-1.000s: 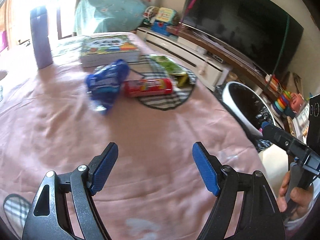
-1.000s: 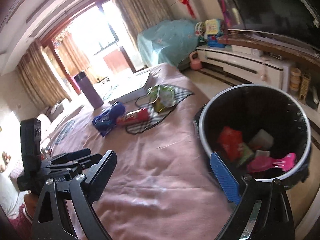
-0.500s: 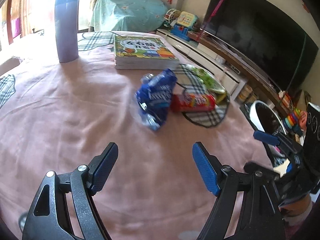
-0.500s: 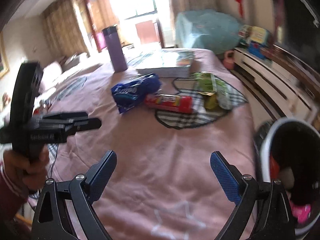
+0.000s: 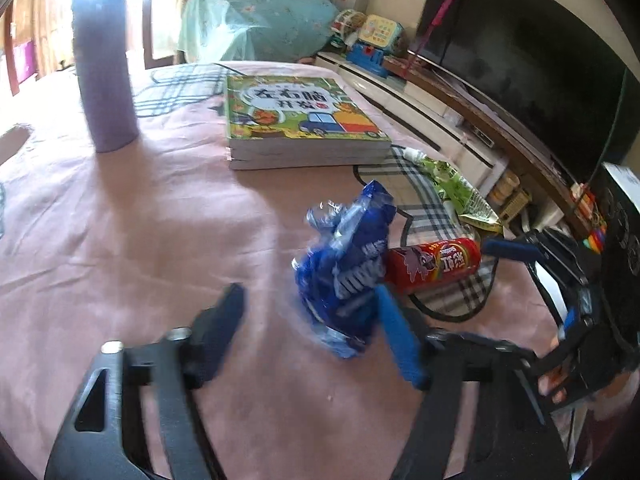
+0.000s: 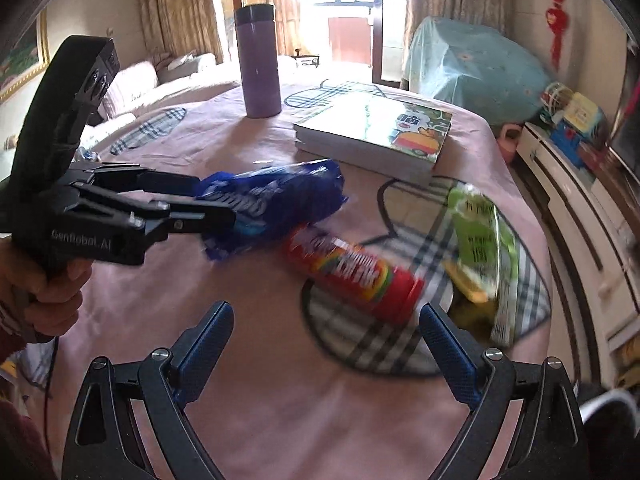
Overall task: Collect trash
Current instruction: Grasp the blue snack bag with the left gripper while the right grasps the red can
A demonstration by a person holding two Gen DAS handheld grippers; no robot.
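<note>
A crumpled blue snack wrapper (image 5: 348,268) lies on the pink tablecloth, also in the right wrist view (image 6: 276,204). Beside it lies a red snack tube (image 5: 434,264), also in the right wrist view (image 6: 356,276), and a green wrapper (image 5: 460,188), also in the right wrist view (image 6: 480,236). My left gripper (image 5: 310,334) is open; the blue wrapper sits just ahead, against its right finger. In the right wrist view the left gripper (image 6: 208,200) reaches the wrapper's end. My right gripper (image 6: 326,352) is open, just short of the red tube.
A stack of picture books (image 5: 296,124) and a purple flask (image 5: 106,68) stand farther back on the table. A checked patch (image 6: 400,336) on the cloth lies under the tube and green wrapper. A TV cabinet (image 5: 440,120) runs along the right.
Both grippers have swung from the bin side toward the trash on the table and moved closer. The left gripper now reaches the blue wrapper; the right now faces the red tube.
</note>
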